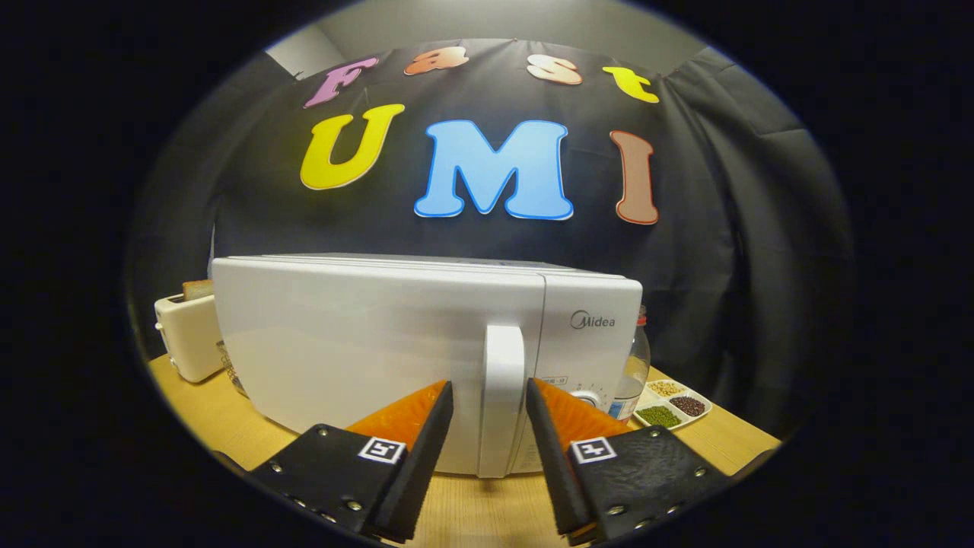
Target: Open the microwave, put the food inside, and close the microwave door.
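Ahead, the gripper spreads its fingers around the closed microwave's handle, not touching.

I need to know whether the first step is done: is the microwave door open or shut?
Shut. The microwave door lies flush with its front; the open gripper straddles the handle without pressing it.

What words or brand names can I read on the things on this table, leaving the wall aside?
"Midea": on the microwave, upper right of its front.
Small print beside the dial: too small to read.
Bottle label: blurred.
Open claw, one finger on each side of the door handle: its fingers bear square markers, no words.
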Tool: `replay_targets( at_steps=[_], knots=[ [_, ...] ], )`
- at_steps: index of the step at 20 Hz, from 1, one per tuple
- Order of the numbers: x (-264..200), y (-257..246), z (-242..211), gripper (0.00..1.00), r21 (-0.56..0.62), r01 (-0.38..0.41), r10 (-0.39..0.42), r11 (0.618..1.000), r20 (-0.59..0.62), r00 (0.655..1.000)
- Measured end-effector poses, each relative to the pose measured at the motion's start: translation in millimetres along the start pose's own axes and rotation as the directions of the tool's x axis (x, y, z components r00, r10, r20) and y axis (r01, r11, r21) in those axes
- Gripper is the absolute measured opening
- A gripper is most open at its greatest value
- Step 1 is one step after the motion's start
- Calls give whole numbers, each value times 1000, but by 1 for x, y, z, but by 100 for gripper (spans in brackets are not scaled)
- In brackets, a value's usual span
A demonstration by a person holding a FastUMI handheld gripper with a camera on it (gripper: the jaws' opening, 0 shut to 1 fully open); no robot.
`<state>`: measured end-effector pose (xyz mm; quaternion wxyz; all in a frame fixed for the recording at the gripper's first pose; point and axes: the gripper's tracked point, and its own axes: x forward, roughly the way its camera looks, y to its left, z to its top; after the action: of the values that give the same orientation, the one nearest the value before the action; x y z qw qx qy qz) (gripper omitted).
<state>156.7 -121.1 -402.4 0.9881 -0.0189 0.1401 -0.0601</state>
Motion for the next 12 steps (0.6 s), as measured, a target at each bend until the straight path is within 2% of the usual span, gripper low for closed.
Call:
replay_targets(
  at_steps=[1,3,4,5,8,9,12],
  knots=[
    [2,4,-3,57,10,-15,15,1000,-9,1000],
    [5,3,-11,54,7,-12,13,1000,-28,1000],
    [8,-3,-11,46,5,-6,6,1000,-26,1000],
    [5,0,-10,33,8,-8,8,1000,-26,1000],
    [5,-1,-10,31,9,-21,22,1000,-35,999],
    [4,-1,-12,25,16,-22,23,1000,-38,999],
    [1,0,-12,25,41,-49,51,998,-50,997]
  ],
)
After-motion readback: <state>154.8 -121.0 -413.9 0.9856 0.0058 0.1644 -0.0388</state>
